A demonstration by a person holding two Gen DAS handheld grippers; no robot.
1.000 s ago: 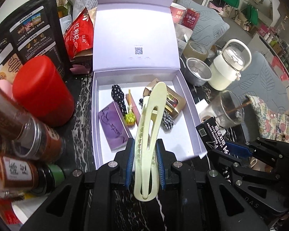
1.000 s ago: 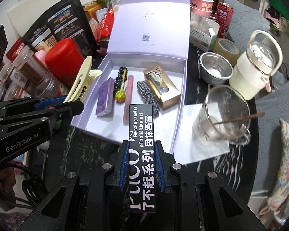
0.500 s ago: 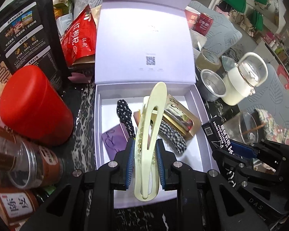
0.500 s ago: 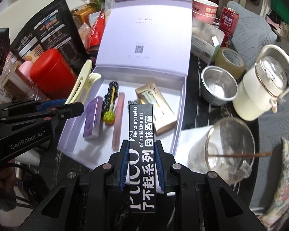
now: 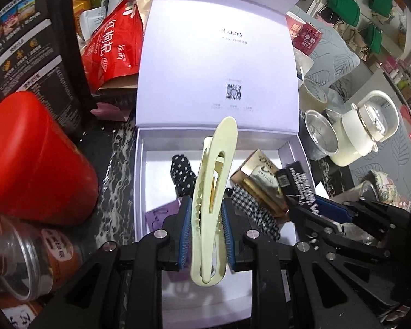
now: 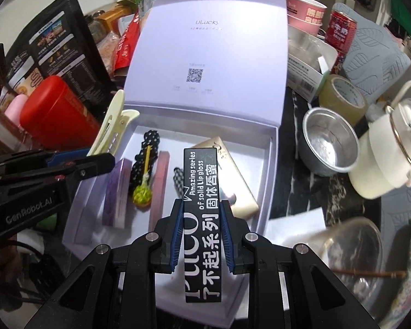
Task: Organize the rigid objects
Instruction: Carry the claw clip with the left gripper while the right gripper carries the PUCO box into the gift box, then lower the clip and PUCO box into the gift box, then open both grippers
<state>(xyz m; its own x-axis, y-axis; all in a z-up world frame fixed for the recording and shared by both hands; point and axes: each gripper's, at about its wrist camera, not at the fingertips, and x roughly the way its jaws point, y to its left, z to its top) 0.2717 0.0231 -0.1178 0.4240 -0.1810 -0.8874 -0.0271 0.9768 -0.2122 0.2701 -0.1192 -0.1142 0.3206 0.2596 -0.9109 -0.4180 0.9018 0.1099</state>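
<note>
My left gripper (image 5: 205, 211) is shut on a long cream hair clip (image 5: 213, 181) that points up over the open lavender box (image 5: 150, 148). My right gripper (image 6: 201, 213) is shut on a black lip gloss box (image 6: 202, 219) with white lettering, held above the same lavender box (image 6: 271, 148). Inside lie a purple card box (image 6: 116, 192), a dotted hair clip (image 6: 146, 159) with a yellow-green bobble, a pink stick (image 6: 160, 183), a checked clip (image 5: 256, 213) and a gold box (image 6: 233, 181). In the right wrist view the left gripper (image 6: 96, 161) and its cream hair clip (image 6: 111, 120) hang over the box's left rim.
A red canister (image 5: 33, 159), spice jars (image 5: 19, 257) and snack bags (image 5: 115, 44) crowd the left. A steel bowl (image 6: 328, 142), white kettle (image 6: 391, 148), tape roll (image 6: 342, 96), glass cup (image 6: 350, 249) and red can (image 6: 341, 30) stand to the right. The box lid (image 6: 205, 54) stands upright behind.
Both grippers have moved forward and down toward the lavender box, which now looms larger. Each still grips its item; the lip gloss box now hangs over the box interior.
</note>
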